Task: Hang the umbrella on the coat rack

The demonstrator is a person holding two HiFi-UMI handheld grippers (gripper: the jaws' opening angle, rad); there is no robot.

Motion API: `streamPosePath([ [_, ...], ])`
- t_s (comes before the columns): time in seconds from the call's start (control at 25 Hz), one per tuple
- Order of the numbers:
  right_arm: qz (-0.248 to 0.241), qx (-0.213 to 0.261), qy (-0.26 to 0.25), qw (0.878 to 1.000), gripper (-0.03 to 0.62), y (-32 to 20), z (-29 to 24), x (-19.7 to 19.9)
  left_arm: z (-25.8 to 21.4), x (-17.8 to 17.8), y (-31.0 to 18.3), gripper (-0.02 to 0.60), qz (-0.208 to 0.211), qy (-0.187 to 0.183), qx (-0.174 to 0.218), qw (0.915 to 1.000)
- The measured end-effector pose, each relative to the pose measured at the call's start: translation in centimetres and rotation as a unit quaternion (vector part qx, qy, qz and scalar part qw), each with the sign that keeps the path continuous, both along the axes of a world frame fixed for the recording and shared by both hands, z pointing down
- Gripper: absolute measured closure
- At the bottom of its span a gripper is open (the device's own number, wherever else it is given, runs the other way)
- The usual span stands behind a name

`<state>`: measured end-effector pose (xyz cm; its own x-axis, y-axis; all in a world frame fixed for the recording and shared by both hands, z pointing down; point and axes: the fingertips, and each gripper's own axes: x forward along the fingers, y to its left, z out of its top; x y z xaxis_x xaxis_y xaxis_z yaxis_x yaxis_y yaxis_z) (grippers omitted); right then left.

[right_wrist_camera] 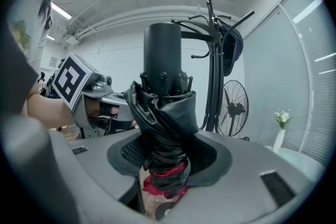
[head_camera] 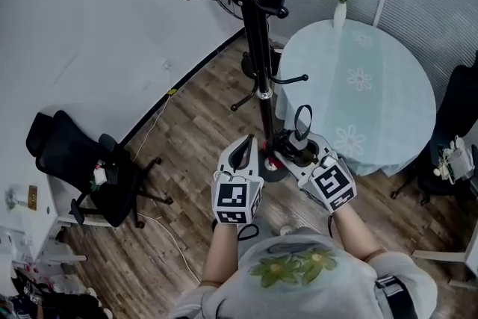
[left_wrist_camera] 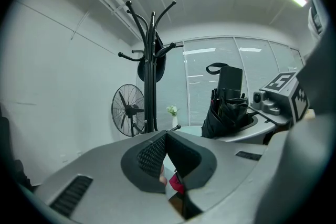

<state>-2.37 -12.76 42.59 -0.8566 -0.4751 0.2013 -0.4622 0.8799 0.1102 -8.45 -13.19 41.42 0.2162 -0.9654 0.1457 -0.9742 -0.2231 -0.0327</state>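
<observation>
The umbrella [right_wrist_camera: 166, 113] is creased, faintly shiny cloth, the coat rack [head_camera: 258, 41] glossy metal, the floor [head_camera: 198, 127] wood-grained.

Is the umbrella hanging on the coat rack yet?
No, the umbrella sits gripped in the right tongs, with the coat rack standing apart behind it.

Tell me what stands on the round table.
A white vase of flowers stands near the far rim of the round table. The umbrella in the right hand-held gripper covers its near-left edge.
</observation>
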Motion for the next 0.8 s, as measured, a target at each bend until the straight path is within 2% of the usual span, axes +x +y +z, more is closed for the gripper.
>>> streamPosePath([
  [0.44,0.040,-0.004,0.001,0.999,0.388,-3.2,-0.1,-4.9,-0.1,-5.0,-4.2,0.580,0.043,-0.001,-0.006,0.9991],
  [0.8,0.080,-0.022,0.004,0.997,0.388,-5.3,1.1,-5.9,1.0,-6.9,-6.0,0.580,0.077,-0.002,-0.015,0.9969],
])
